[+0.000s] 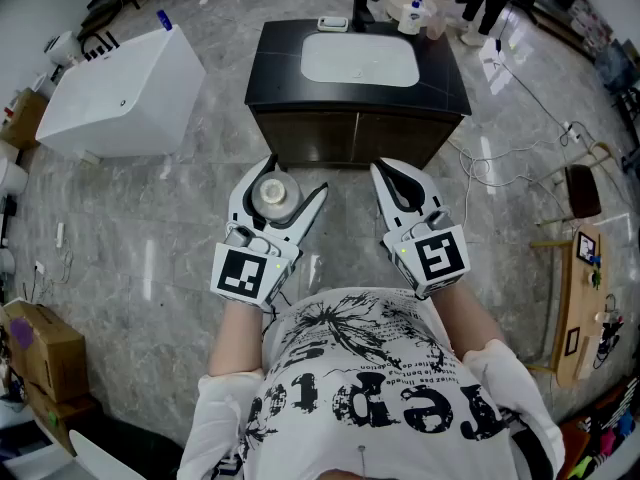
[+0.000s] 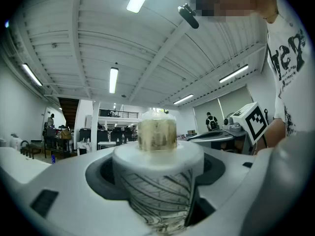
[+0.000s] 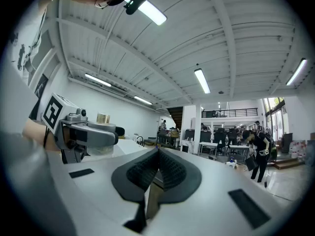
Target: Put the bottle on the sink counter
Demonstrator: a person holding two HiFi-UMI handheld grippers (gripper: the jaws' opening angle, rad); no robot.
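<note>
A clear bottle (image 1: pixel 272 194) with a pale cap stands upright between the jaws of my left gripper (image 1: pixel 292 176), which is shut on it. In the left gripper view the bottle (image 2: pixel 157 181) fills the gap between the wide-set jaws, and its cap (image 2: pixel 156 134) rises above them. My right gripper (image 1: pixel 382 168) is held beside it, shut with nothing in it; its pads (image 3: pixel 165 168) meet. Both are held in front of my chest, short of the dark sink counter (image 1: pixel 280 68) with its white basin (image 1: pixel 360 60).
A faucet (image 1: pixel 362 8), a soap dish (image 1: pixel 332 24) and a small white bottle (image 1: pixel 411 16) stand at the counter's back. A white tub (image 1: pixel 130 93) sits on the left, a cardboard box (image 1: pixel 40 343) at lower left. Cables (image 1: pixel 500 168) and wooden furniture (image 1: pixel 575 298) are on the right.
</note>
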